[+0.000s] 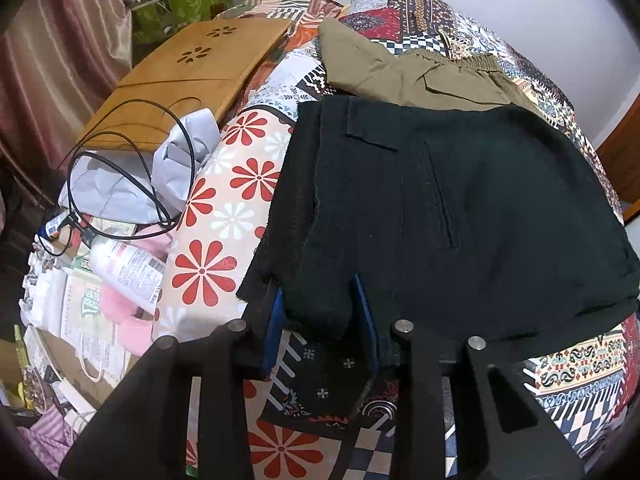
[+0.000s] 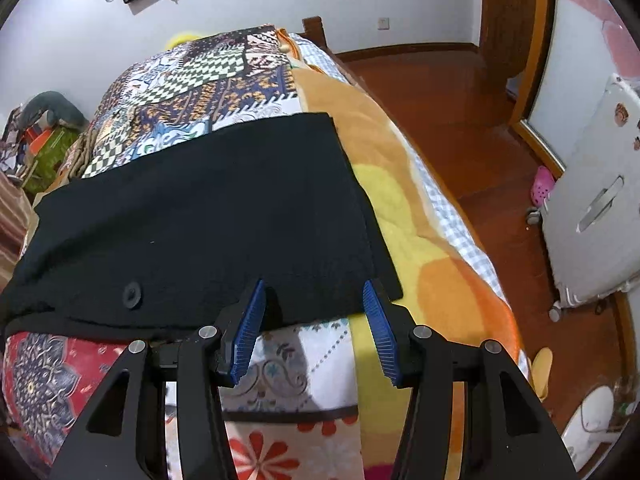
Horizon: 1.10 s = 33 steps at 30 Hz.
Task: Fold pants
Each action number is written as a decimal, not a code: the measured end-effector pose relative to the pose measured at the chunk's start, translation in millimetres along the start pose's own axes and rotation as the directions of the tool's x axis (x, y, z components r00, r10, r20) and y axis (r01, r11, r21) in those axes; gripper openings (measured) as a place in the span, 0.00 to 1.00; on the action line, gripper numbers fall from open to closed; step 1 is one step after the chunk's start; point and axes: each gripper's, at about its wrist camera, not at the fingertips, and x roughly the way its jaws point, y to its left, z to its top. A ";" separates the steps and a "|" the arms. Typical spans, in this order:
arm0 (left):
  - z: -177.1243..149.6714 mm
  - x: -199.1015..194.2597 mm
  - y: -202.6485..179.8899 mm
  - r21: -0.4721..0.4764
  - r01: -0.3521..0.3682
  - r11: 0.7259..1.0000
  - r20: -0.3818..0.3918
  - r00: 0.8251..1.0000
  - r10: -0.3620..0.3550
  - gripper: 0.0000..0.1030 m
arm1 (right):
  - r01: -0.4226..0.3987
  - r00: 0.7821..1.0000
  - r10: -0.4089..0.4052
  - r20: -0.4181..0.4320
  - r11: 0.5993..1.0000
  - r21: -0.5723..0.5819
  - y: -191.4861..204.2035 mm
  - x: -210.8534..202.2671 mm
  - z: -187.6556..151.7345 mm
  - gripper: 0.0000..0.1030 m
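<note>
Black pants (image 1: 460, 208) lie lengthwise along bed's (image 2: 420, 240) near edge; left gripper (image 1: 320, 312) clamped on waist corner, right gripper (image 2: 314, 312) jaws apart, straddling hem.

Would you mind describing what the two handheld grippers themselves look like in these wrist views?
Both match: the left gripper and right gripper have black angular frames with triangular cut-outs, round silver pivot pins, and flat blue pads, visibly ribbed in the right view. No cables, markings or sleeves show.

A quilt-covered bed (image 1: 248, 216) carries black pants (image 1: 460, 208) and olive pants (image 1: 420, 76).
</note>
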 end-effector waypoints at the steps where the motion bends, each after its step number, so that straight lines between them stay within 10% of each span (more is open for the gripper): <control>1: -0.1 0.3 -0.6 0.003 -0.005 1.000 0.001 1.000 0.005 0.33 | 0.003 1.000 -0.003 0.003 1.000 0.012 -2.5 -0.3 0.3 0.46; 8: -0.2 2.7 -2.9 0.009 -0.018 1.000 0.005 1.000 0.018 0.33 | -0.021 1.000 0.021 -0.006 0.998 0.054 -14.0 8.8 -0.4 0.45; 15: 0.4 -3.7 -3.2 0.016 -0.015 1.000 0.020 1.000 0.015 0.29 | 0.008 0.998 -0.008 0.069 1.000 -0.006 -2.5 -2.3 3.1 0.11; 33: 7.8 -32.3 -6.8 0.069 -0.036 0.997 0.059 0.998 0.032 0.25 | 0.102 0.987 -0.085 0.137 0.987 -0.125 3.9 -24.1 18.9 0.08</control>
